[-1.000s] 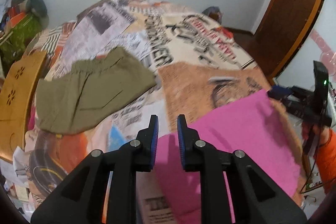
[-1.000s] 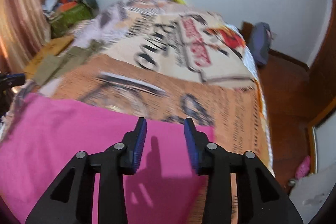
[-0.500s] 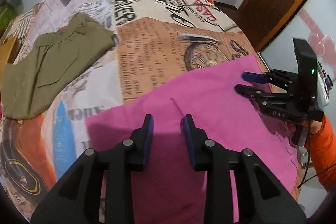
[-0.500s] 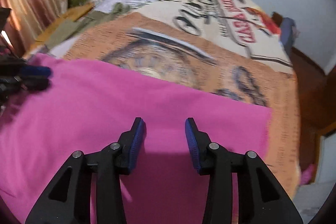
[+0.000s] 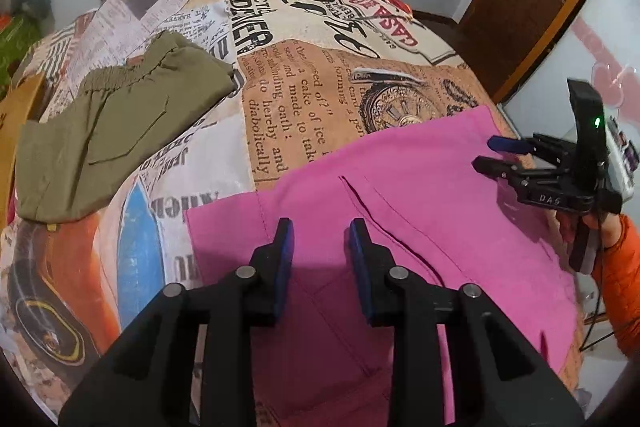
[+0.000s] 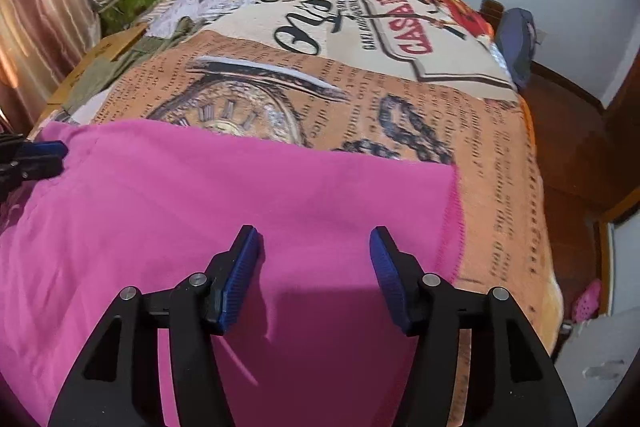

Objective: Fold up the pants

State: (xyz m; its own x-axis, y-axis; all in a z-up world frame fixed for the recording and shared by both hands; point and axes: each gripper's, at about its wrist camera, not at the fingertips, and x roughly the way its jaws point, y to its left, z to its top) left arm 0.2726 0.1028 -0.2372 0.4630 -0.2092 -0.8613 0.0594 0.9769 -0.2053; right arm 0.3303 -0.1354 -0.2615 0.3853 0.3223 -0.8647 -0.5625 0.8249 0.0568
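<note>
1. Pink pants [image 5: 420, 227] lie flat on the bed [image 5: 304, 115], ready for folding.
2. Left tool [image 5: 320, 247] hovers narrowly parted, pinching nothing.
3. Right tool [image 6: 316, 267], just opening wider, hovers empty, likely for an edge grab.

Black gripper [image 5: 320, 239] frames (blue ribbed pads, silver screws), orange sleeve [image 5: 616, 279].

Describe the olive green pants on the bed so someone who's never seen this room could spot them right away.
Start at the bed, covered by a newspaper-print bedspread. The olive green pants lie folded on its far left side, apart from the pink pants spread at the near edge. Their drab colour, gathered elastic waistband and compact folded shape set them apart.
</note>
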